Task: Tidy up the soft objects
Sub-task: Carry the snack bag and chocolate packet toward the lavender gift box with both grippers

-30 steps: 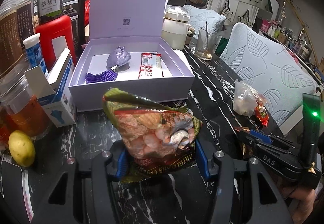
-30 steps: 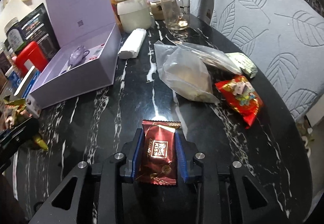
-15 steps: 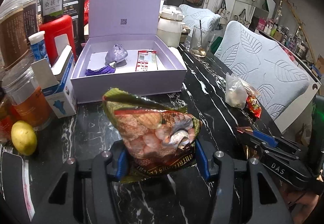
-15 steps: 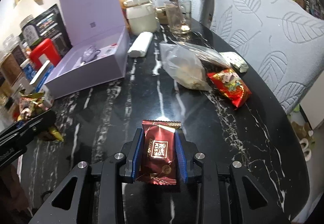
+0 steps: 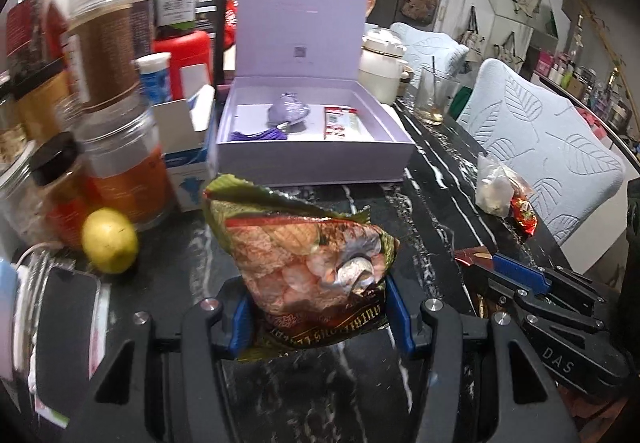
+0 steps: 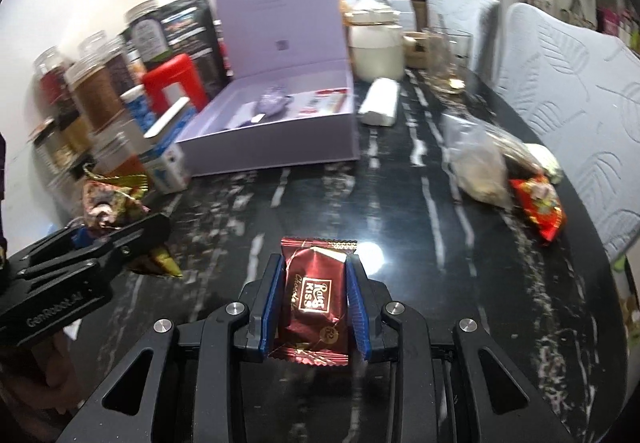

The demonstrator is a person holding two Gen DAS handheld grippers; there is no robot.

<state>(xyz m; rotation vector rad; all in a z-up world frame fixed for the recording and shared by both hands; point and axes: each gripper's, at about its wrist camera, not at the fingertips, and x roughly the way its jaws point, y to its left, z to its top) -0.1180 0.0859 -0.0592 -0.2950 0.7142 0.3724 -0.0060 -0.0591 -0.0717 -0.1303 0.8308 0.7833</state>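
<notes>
Reading "Kiss", the dark red chocolate (image 6: 313, 297) sits clamped in the right tongs (image 6: 314, 297); the left tongs (image 5: 318, 317), marked "GenRobot.AI", are clamped on one snack bag (image 5: 308, 263). Both hang above the counter (image 6: 400, 211), now further from the open lilac box (image 5: 316, 159), which holds one tasselled sachet (image 5: 288, 114) and one packet (image 5: 338, 123).

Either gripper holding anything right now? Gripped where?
Both. Left gripper is clamped on the lower sides of a green snack bag. Right gripper pinches a dark red chocolate wrapper by its two long side edges.
</notes>
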